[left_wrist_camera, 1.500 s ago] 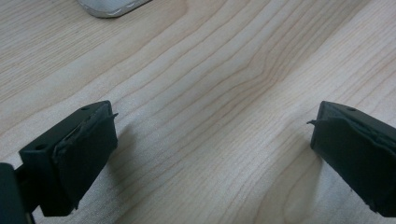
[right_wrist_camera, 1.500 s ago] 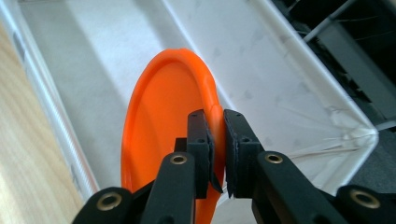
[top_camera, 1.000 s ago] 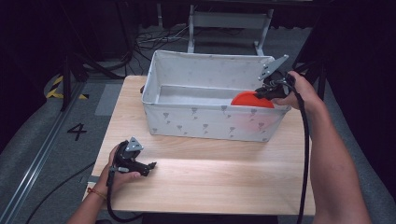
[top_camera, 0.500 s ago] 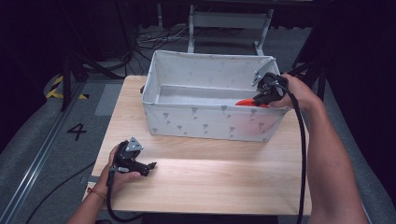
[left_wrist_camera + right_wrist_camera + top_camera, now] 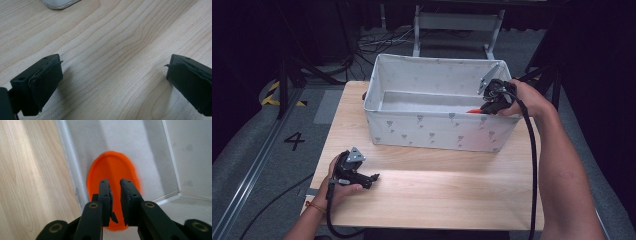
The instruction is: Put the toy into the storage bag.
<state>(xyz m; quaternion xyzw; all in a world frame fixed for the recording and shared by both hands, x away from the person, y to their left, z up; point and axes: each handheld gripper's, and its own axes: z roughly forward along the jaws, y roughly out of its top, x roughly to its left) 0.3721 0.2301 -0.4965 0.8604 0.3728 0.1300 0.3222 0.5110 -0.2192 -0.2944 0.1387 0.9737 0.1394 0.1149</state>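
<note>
An orange disc (image 5: 474, 111) lies low inside the white fabric bin (image 5: 437, 134), only a sliver showing over the front wall. In the right gripper view the disc (image 5: 112, 166) is blurred against the bin's inner wall, beyond my right gripper (image 5: 115, 181), whose jaws stand a little apart with nothing pinched between them. From above, my right gripper (image 5: 488, 106) hangs over the bin's right end. My left gripper (image 5: 373, 177) rests on the wooden table (image 5: 447, 190) near the front left, jaws wide open (image 5: 113, 72) over bare wood.
The bin takes up the far half of the table, its corner (image 5: 60, 3) just ahead of the left gripper. A cable (image 5: 532, 165) trails along the right forearm. Dark floor, cables and a metal frame (image 5: 457, 22) lie beyond the table.
The orange disc has dropped from the bin's rim down inside the bin. My right gripper lowered slightly over the right end. The left gripper has stayed put.
</note>
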